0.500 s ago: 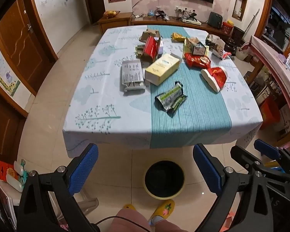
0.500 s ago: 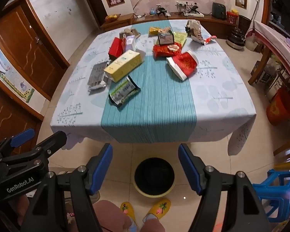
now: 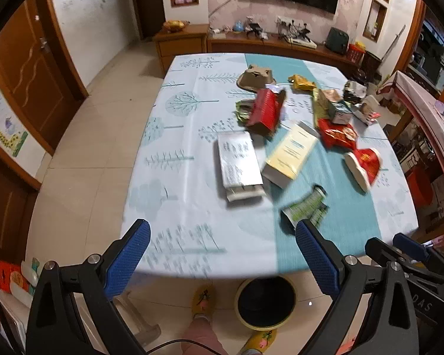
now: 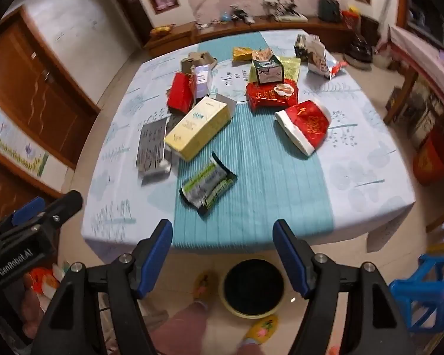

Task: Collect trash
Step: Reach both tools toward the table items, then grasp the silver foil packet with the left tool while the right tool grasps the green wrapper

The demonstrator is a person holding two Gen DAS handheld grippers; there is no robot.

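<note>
Both claws hung wide open and empty short of the cloth-covered surface (image 4: 355,162). The crumpled green-and-silver foil wrapper (image 4: 207,184) lay nearest its front edge, long axis slanting away rightward, ahead-left of the right claw (image 4: 222,254), ahead-right of the left claw (image 3: 222,254).

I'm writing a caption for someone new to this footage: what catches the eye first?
A heap of wrappers and boxes litters the table, the yellow box and red packets standing out mid-table. A dark round bin waits on the floor beside the near edge, framed by the open right gripper.
</note>
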